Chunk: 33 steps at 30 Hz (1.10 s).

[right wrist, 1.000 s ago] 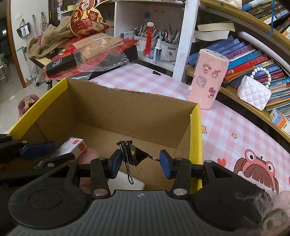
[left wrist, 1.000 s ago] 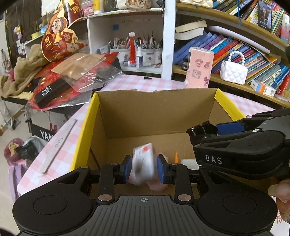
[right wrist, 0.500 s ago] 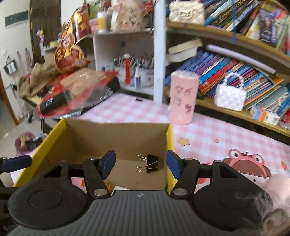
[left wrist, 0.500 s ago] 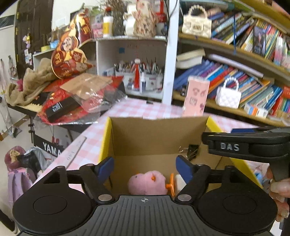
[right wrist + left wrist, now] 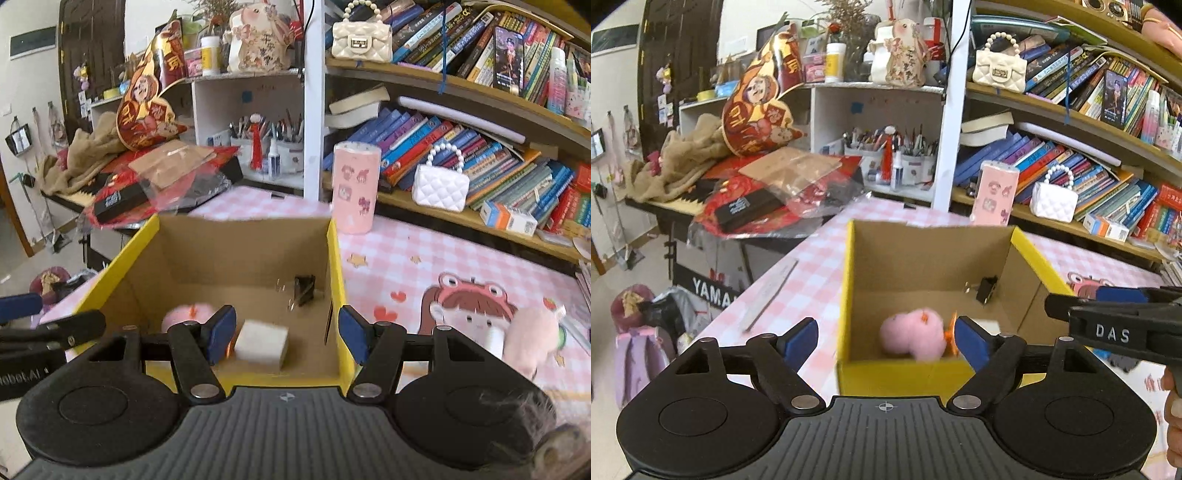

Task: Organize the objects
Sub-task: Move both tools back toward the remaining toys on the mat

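Observation:
A cardboard box with yellow rims point(image 5: 1030, 254) point(image 5: 334, 266) stands on the pink checked table. Inside lie a pink plush toy point(image 5: 912, 334) point(image 5: 181, 312), a black binder clip point(image 5: 986, 290) point(image 5: 304, 290) and a small white box point(image 5: 262, 345). My left gripper point(image 5: 886, 341) hovers above the near wall of the cardboard box. Its jaws are opening and nothing is between them. My right gripper point(image 5: 288, 330) is open and empty above the near right corner. In the left wrist view the right gripper point(image 5: 1108, 325) shows at the right edge.
A pink tumbler point(image 5: 354, 188) stands behind the box, and a white handbag point(image 5: 439, 184) sits on the bookshelf. A pink fluffy thing point(image 5: 532, 336) lies on the table at the right. A long grey file point(image 5: 768, 295) lies left of the box. A cluttered keyboard stands far left.
The left gripper let go of a small red and white box and the right let go of the binder clip. Both opened and drew back and up out of the cardboard box.

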### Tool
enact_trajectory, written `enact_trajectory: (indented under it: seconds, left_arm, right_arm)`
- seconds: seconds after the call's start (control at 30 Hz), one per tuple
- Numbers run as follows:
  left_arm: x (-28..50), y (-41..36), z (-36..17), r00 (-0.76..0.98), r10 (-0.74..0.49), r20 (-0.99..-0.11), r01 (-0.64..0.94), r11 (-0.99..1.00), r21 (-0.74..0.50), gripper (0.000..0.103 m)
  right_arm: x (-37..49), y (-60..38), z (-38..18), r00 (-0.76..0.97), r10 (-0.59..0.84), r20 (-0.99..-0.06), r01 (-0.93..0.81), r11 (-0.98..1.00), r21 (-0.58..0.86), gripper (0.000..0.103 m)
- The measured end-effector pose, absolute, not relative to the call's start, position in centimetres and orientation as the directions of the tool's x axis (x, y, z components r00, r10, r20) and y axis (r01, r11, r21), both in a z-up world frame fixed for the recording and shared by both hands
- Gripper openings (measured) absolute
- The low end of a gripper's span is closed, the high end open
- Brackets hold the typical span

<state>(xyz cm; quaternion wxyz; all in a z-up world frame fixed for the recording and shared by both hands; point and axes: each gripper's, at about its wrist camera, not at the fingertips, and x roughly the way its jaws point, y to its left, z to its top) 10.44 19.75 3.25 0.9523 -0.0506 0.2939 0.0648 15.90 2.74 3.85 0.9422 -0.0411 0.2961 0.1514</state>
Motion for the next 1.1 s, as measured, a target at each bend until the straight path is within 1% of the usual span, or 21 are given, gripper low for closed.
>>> enact_trajectory:
  seconds: [0.2,0.37,0.47,0.53,0.67,0.77,0.9,1.1]
  left_arm:
    - [7.4,20.4,2.6,0.795,0.102,-0.598,-0.177,0.982,-0.068,0.085]
    - [5.0,20.7,1.9,0.773,0.098,-0.627,-0.199,0.976,-0.092,0.087]
    - [3.8,20.3,1.6,0.767,0.086,-0.636,-0.182,0.980,-0.087,0.088]
    - [3.1,20.0,1.4,0.764,0.077,-0.641,-0.169,0.982,-0.083,0.093]
    - [1.9,19.5,0.8,0.752,0.054,-0.657,-0.146,0.986,-0.086,0.095]
    - [1.4,19.2,0.5,0.741,0.040,-0.670,-0.132,0.987,-0.087,0.095]
    - [0.8,18.5,0.0,0.728,0.012,-0.685,-0.099,0.991,-0.088,0.098]
    - [0.6,16.5,-0.8,0.699,-0.054,-0.713,-0.026,0.995,-0.101,0.098]
  right_arm:
    - [12.5,3.4,2.1,0.753,0.222,-0.620,-0.288,0.958,-0.006,0.061]
    - [9.5,3.6,1.3,0.741,0.216,-0.636,-0.288,0.957,-0.011,0.061]
    - [7.7,3.7,1.0,0.739,0.210,-0.640,-0.285,0.958,-0.014,0.061]
    - [6.8,3.5,0.9,0.739,0.204,-0.642,-0.281,0.960,-0.018,0.062]
    - [4.8,3.1,0.4,0.739,0.184,-0.648,-0.265,0.964,-0.028,0.065]
    - [3.8,2.6,0.1,0.735,0.168,-0.657,-0.249,0.968,-0.031,0.070]
    - [2.5,1.8,-0.3,0.734,0.140,-0.664,-0.221,0.975,-0.039,0.070]
    - [1.1,0.1,-0.6,0.726,0.090,-0.682,-0.166,0.985,-0.047,0.073]
